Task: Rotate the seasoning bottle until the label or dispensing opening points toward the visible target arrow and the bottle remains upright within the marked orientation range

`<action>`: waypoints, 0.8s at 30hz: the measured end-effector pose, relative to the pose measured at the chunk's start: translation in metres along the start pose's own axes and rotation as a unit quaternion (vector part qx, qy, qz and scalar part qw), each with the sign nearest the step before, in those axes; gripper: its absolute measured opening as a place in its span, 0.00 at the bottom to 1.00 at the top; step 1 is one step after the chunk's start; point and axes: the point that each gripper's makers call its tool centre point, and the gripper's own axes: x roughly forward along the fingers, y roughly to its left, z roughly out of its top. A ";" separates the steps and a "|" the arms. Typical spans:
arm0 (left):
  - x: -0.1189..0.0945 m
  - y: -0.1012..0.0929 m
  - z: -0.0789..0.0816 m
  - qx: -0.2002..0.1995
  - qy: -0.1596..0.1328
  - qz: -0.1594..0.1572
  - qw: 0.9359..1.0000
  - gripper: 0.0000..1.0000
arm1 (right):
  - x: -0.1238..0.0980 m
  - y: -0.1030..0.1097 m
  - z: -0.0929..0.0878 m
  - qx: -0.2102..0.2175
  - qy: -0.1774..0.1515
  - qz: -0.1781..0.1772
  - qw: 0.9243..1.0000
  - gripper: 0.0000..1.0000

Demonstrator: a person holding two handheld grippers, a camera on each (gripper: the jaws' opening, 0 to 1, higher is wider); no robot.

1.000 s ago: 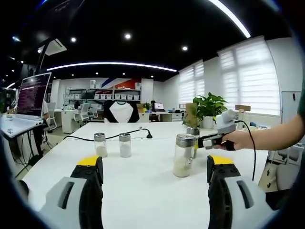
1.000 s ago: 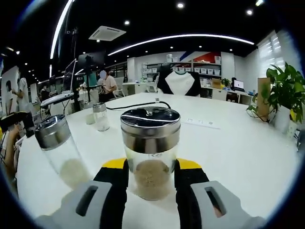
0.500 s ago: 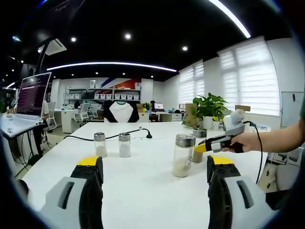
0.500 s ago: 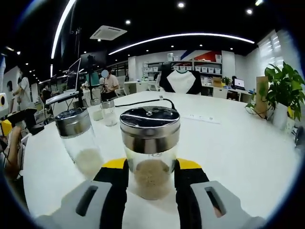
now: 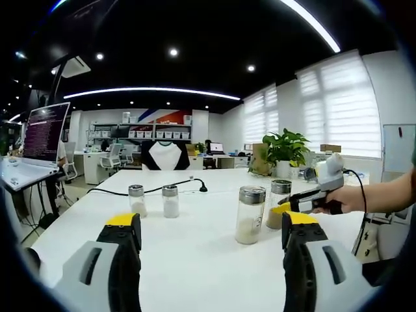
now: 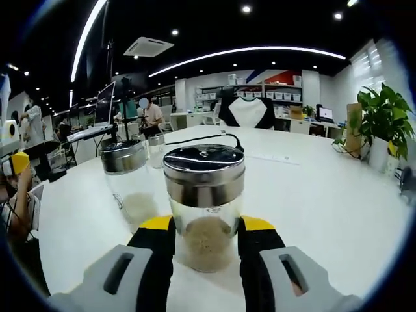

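Seasoning bottle point(image 6: 204, 208) stands upright on the white desk point(image 6: 312, 195), held between the yellow-tipped jaws of the right gripper point(image 6: 205, 242), which press against its glass sides low down, near the pale brown powder inside. Its flat steel lid shows small holes on top, and no arrow mark can be made out on the desk. In the left gripper view the same bottle point(image 5: 278, 204) sits toward the right side of the desk point(image 5: 195, 260), with the right gripper point(image 5: 284, 208) clamped on it and a person's hand point(image 5: 348, 198) behind the tool. Just beside it, toward the desk's middle, stands a second, taller glass shaker point(image 5: 249, 214) with a steel lid and a layer of light powder at the bottom; in the right gripper view this shaker point(image 6: 130, 185) is close to the left of the held bottle, and whether they touch cannot be told. Two small shakers point(image 5: 153, 199) stand side by side further back on the left, near a black cable point(image 5: 175, 184) that runs across the far part of the desk. A potted plant point(image 5: 285, 149) stands at the far right edge. The left gripper point(image 5: 211, 224) hovers above the near edge with its jaws spread wide, gripping nothing.
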 end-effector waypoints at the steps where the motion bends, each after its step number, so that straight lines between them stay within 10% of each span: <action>1: 0.000 0.000 0.000 0.000 0.000 0.001 1.000 0.94 | -0.001 0.001 0.000 0.001 -0.003 -0.001 1.000 0.36; 24: -0.001 -0.003 0.002 0.005 0.003 0.001 1.000 0.93 | -0.008 0.007 -0.005 -0.006 -0.009 -0.012 1.000 0.36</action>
